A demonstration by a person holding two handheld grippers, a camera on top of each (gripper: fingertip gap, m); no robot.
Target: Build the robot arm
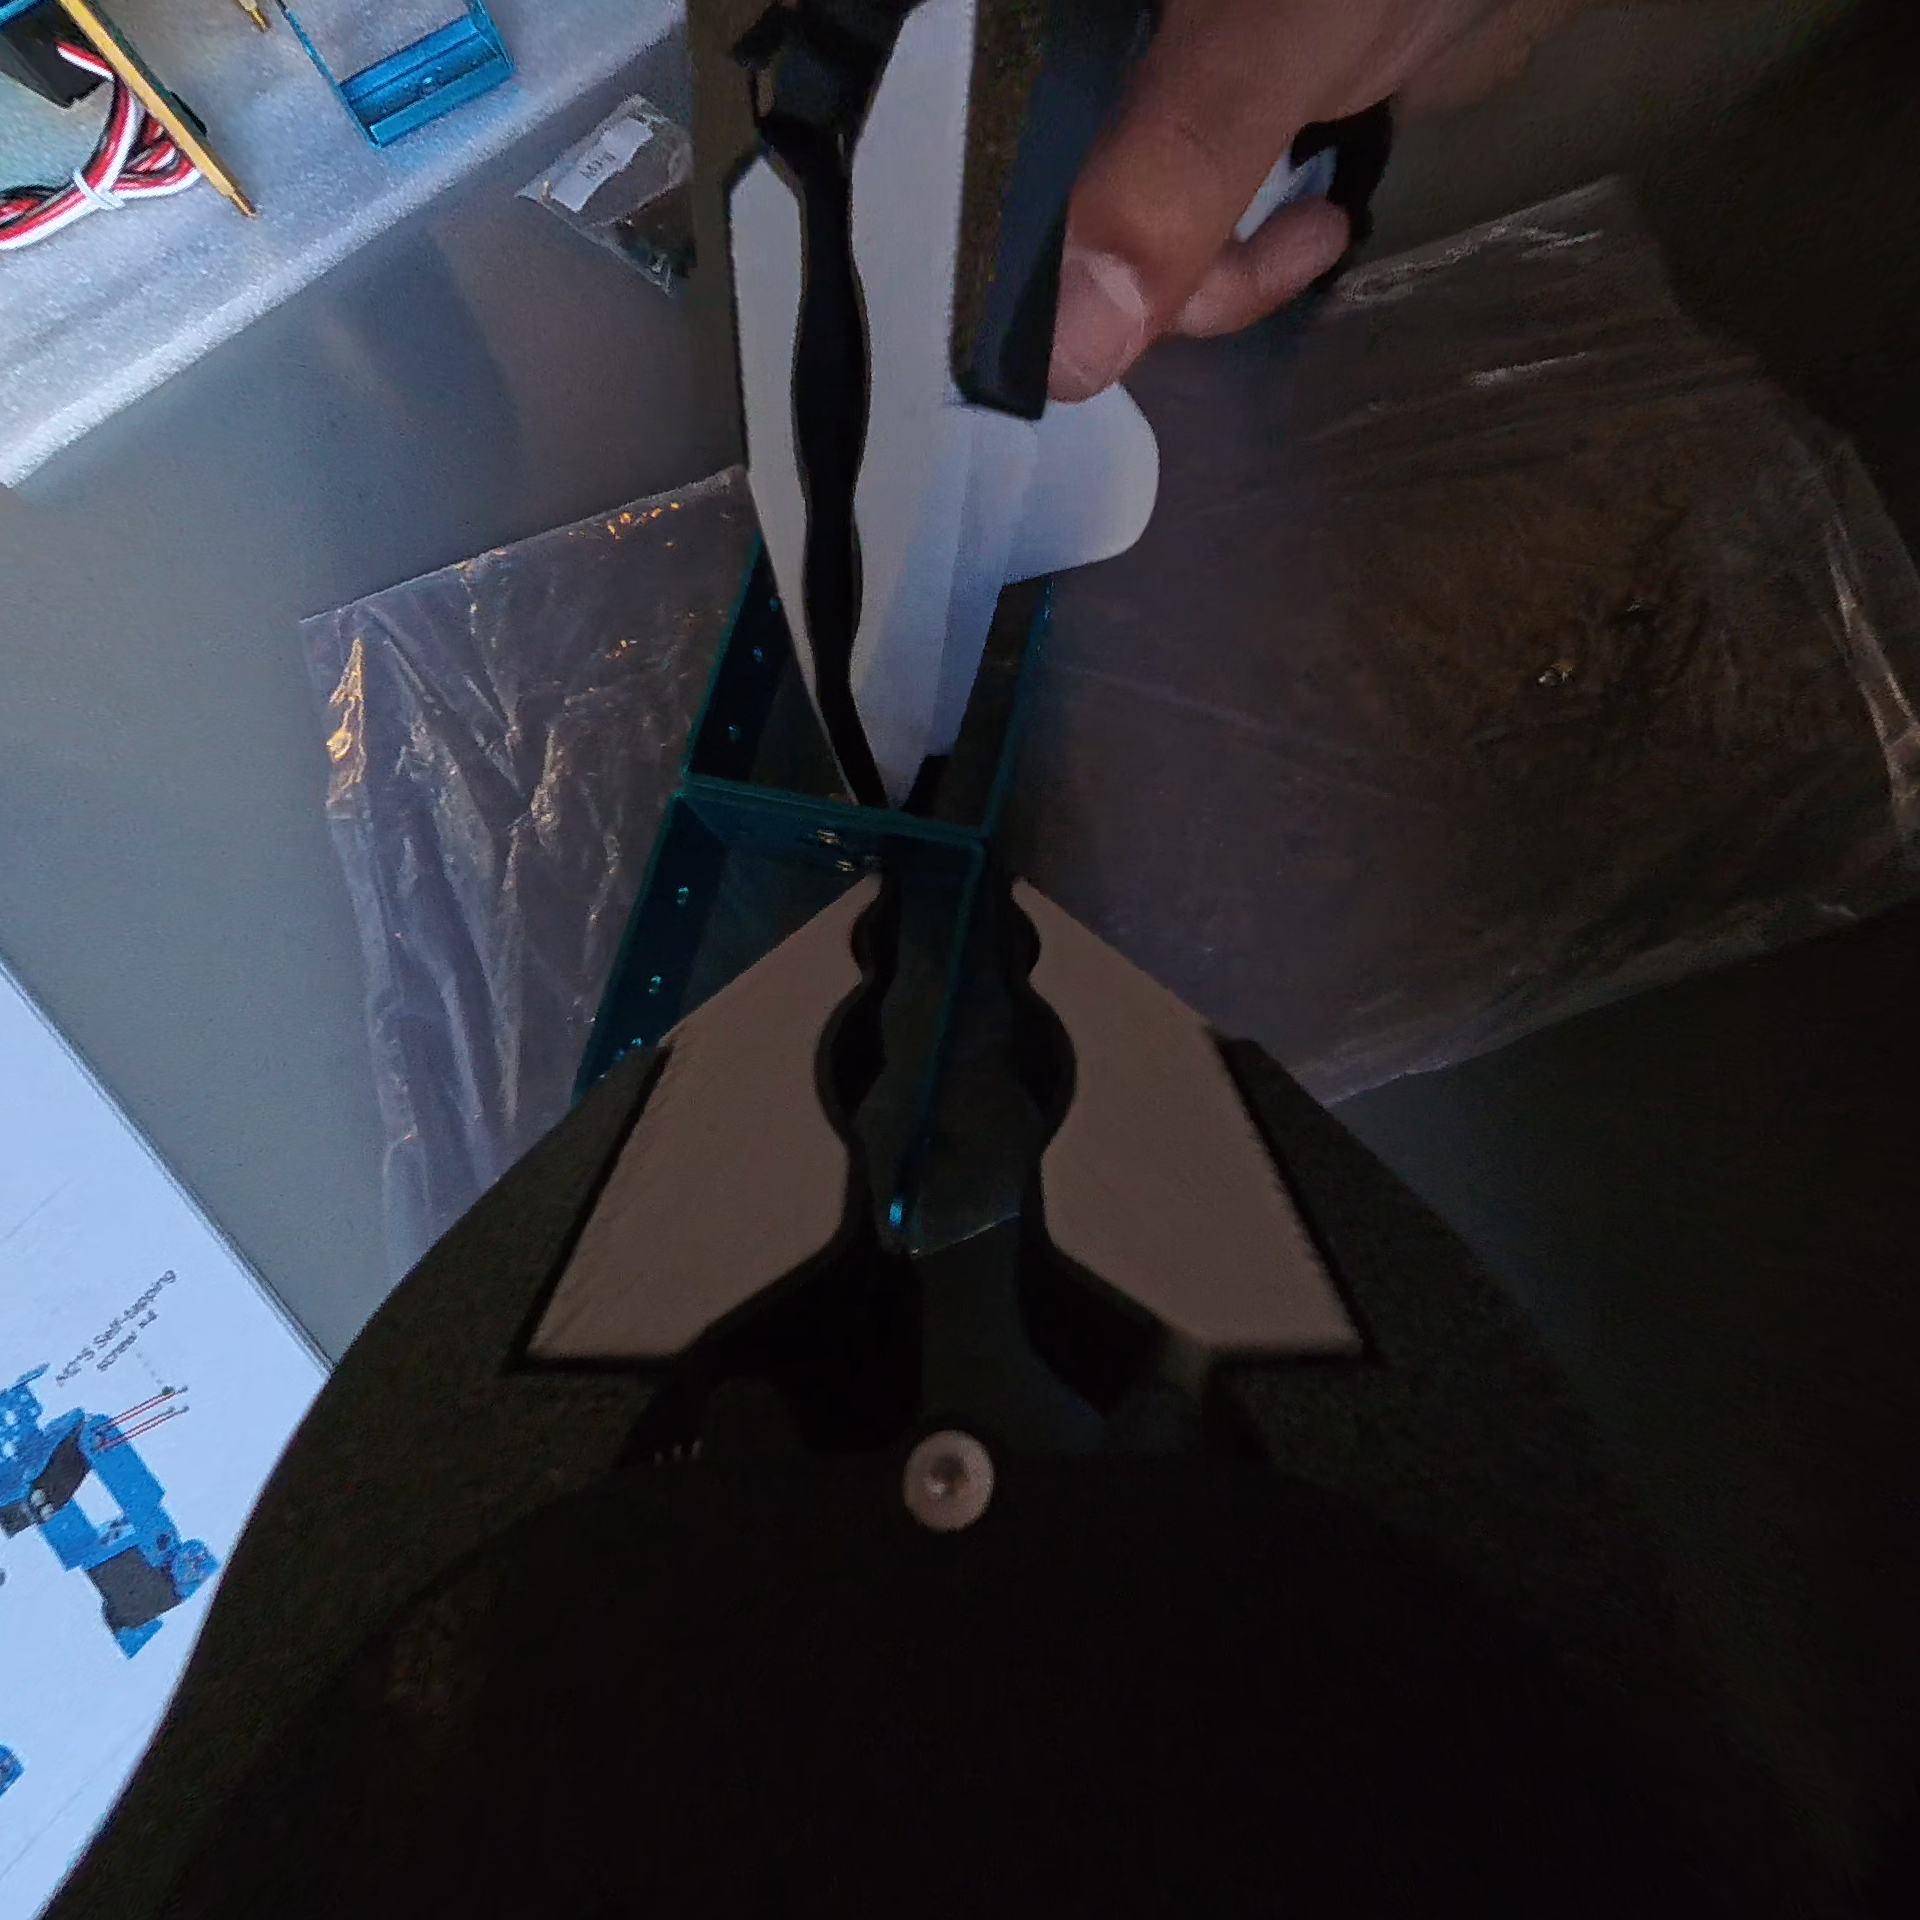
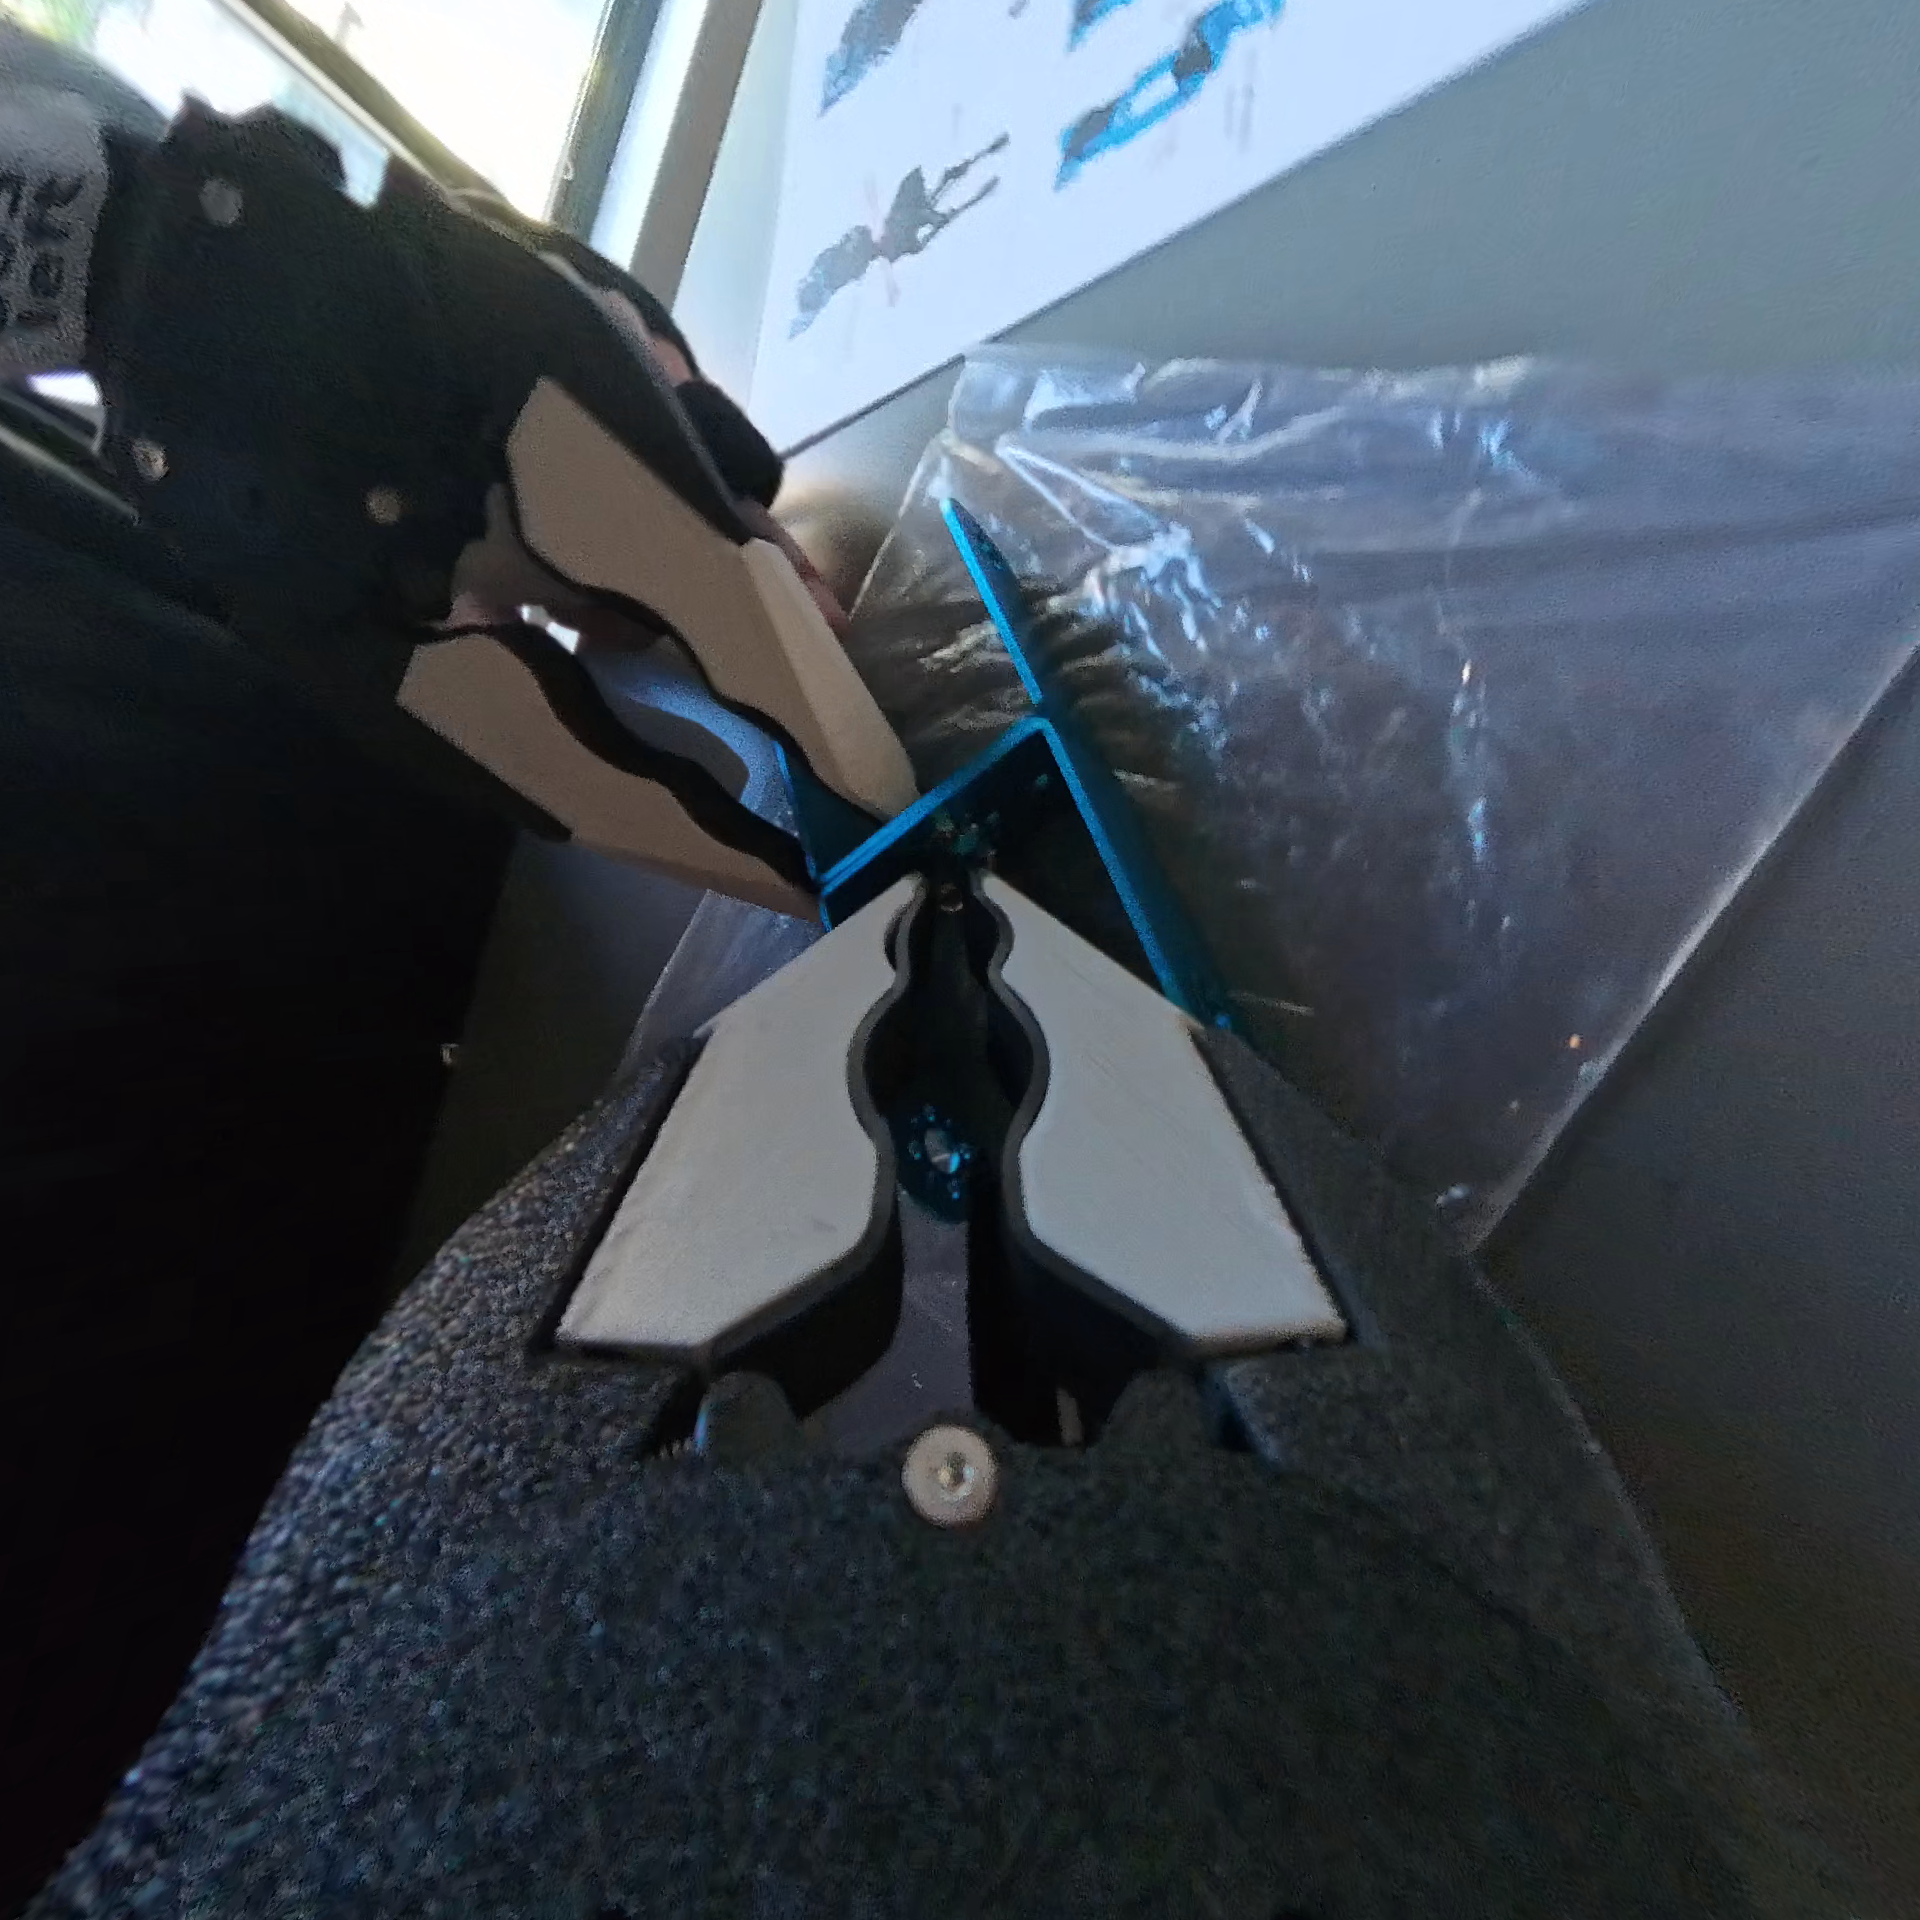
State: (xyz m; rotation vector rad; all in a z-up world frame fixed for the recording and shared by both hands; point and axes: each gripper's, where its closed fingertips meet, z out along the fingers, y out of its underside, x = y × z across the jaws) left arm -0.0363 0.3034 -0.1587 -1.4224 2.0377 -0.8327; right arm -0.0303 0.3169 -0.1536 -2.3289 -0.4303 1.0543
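the left gripper (image 1: 940,904) has its fingers nearly closed on the thin wall of a blue anodised metal bracket (image 1: 727,914), a u-shaped channel with rows of small holes. the right gripper (image 2: 948,883) is likewise pinched on another flange at the joint where two bracket pieces meet, small screws (image 2: 961,831) showing there. the bracket looks light, rigid and slick, so a hold on the flat walls near the joint seems safest. it hangs above crinkled clear plastic bags (image 1: 1507,644) on a grey table (image 1: 208,727). farther off lie an instruction sheet (image 1: 94,1351), foam (image 1: 260,208) and another blue part (image 1: 416,73).
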